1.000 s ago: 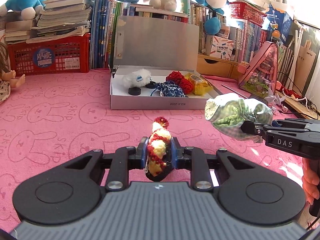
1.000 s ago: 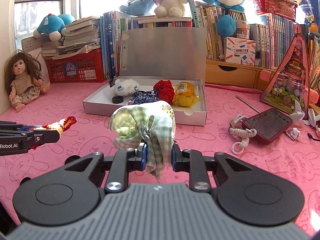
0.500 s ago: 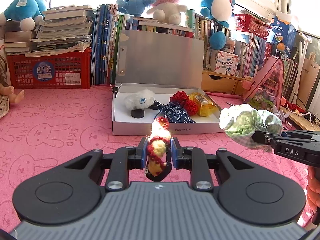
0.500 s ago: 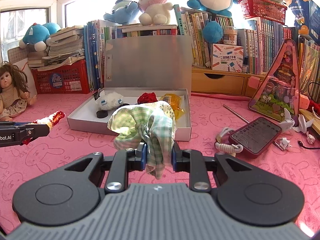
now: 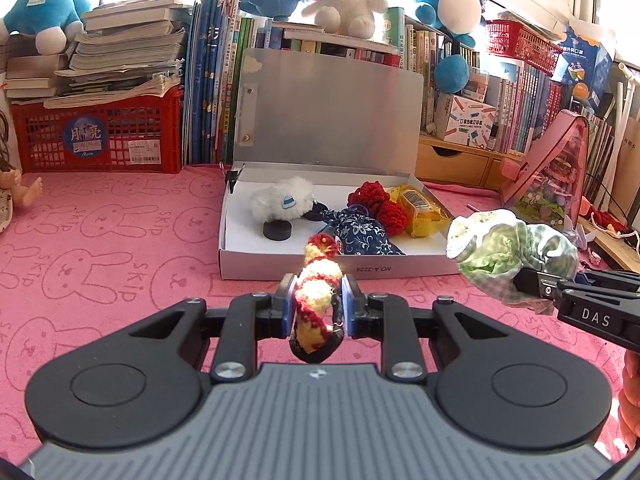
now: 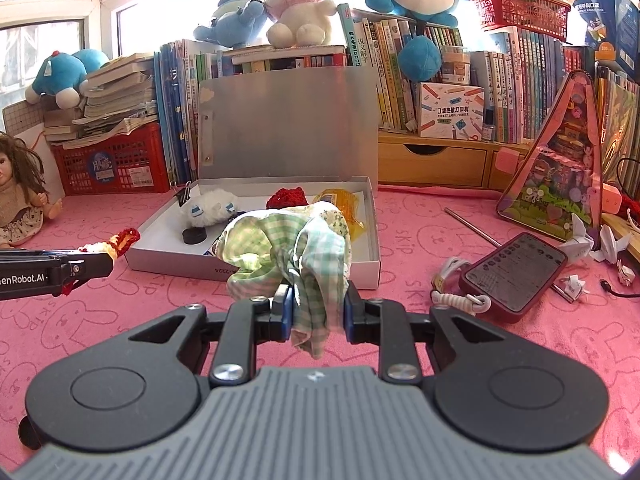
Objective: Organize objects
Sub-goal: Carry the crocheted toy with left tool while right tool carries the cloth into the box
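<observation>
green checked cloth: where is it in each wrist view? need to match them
Left wrist: green cloth at right of centre, bunched in the right gripper that enters from the right edge, in front of the box's right corner.
Right wrist: cloth at centre, clamped between the near fingers, hanging below them and hiding part of the box.
Shared landmark: the open white box with its grey lid upright.

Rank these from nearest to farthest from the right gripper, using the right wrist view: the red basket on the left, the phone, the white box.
From the right gripper:
1. White box, just ahead, slightly left.
2. Phone, on the pink mat to the right.
3. Red basket, far back left, under stacked books.
</observation>
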Tool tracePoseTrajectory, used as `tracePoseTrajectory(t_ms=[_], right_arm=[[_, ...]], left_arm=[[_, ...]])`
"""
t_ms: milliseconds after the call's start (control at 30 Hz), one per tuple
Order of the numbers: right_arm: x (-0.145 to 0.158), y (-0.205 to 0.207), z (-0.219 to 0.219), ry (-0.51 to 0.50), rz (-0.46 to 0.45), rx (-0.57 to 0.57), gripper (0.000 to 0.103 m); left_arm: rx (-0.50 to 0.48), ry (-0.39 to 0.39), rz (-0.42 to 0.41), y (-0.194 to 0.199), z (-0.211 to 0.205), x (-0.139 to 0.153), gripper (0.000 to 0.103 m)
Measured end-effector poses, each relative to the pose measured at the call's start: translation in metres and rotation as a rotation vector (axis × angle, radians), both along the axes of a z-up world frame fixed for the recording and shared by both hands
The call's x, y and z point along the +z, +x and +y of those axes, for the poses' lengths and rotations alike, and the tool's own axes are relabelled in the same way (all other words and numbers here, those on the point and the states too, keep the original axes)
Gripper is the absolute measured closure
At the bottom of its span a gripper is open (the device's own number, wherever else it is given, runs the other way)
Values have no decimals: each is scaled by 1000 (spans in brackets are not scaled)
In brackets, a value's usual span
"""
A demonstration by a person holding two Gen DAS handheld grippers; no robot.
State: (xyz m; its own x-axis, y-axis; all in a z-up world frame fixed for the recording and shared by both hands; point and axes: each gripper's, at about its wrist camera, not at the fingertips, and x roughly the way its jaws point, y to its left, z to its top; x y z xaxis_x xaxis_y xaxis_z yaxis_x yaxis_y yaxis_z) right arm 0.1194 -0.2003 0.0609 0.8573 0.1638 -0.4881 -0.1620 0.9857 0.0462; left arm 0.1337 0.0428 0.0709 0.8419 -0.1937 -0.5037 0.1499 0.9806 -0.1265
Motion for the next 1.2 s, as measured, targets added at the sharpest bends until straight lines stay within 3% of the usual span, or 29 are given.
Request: tracePoseTrajectory(t_ms=[333,633,900,1200], right_arm=[[10,29,-4,19,14,-16,75],[35,80,-7,40,16,-46,75],[50,130,-5,71,20,-67,73],[40,181,5,138,81,-84,73]], left_arm=[[21,21,-19,31,-1,5,75],[53,0,-36,84,3,23,75],[77,12,-31,130,0,22,75],[107,-29,-27,183,0,23,75]])
